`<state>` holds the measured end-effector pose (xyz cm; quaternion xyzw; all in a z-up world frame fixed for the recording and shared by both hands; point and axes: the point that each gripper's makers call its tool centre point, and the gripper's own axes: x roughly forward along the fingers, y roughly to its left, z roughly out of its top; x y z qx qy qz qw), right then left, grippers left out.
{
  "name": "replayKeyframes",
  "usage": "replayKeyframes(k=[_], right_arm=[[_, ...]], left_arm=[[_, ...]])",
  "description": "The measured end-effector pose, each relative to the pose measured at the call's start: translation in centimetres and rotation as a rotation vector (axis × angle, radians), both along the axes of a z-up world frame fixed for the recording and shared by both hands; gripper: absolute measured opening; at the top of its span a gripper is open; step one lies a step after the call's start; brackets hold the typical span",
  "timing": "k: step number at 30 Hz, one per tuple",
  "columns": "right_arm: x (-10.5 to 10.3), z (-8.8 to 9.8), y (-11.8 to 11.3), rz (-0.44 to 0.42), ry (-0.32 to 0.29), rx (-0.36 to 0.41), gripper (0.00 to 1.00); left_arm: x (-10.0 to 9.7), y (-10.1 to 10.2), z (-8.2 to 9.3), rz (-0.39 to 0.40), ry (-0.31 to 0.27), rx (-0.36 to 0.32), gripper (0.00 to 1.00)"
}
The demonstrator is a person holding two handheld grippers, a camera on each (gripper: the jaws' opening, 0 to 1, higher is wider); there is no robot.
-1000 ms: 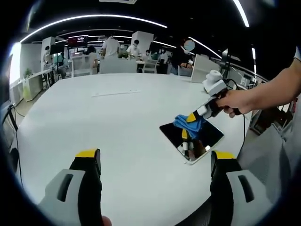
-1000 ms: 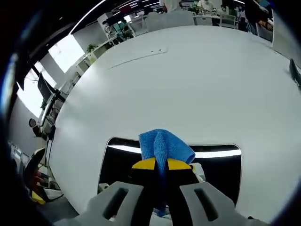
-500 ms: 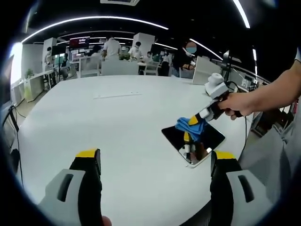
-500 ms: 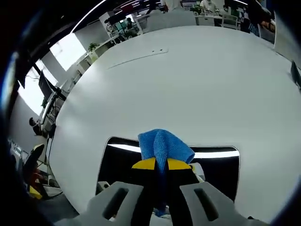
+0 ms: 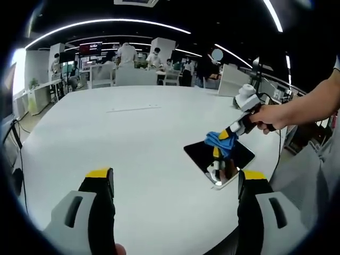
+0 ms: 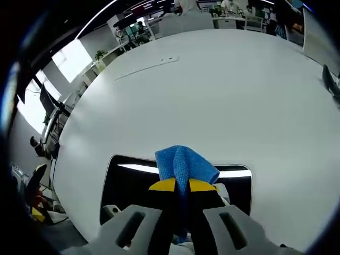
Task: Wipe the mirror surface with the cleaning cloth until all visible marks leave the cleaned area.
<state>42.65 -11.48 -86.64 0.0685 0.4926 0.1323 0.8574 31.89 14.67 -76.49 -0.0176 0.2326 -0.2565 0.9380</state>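
white table (image 5: 133,138) | ceiling light strips (image 5: 106,21) | bright window (image 6: 71,58)

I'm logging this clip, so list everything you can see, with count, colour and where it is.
mirror: one, dark reflective face with a pale frame, lying flat near the table's edge.
cleaning cloth: one, blue, bunched, over the mirror.
table: one, white, large and rounded, under everything.
thin strip: one, pale, flat on the table's far side; too small to identify.
background: office desks, chairs and several people beyond the table, bright ceiling light strips above.
right gripper: one, grey with yellow tips, shut on the cleaning cloth above the mirror.
left gripper: one, grey with yellow tips, jaws wide apart and holding nothing, above the table's near edge.
hand: one, gripping the right gripper's handle.
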Motion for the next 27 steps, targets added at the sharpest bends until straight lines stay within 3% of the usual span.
replayKeyframes(k=[18, 22, 27], right_arm=[[-0.1, -0.1, -1.3, -0.006, -0.007, -0.041, 0.01], [0.0, -0.1, -1.3, -0.046, -0.007, -0.029, 0.01], [-0.4, -0.1, -1.3, -0.037, -0.026, -0.034, 0.01]], left_arm=[[0.4, 0.0, 0.4, 0.009, -0.003, 0.002, 0.97], [0.9, 0.0, 1.0, 0.015, -0.039, 0.012, 0.99], [1.6, 0.3, 1.8, 0.020, -0.052, 0.002, 0.99]])
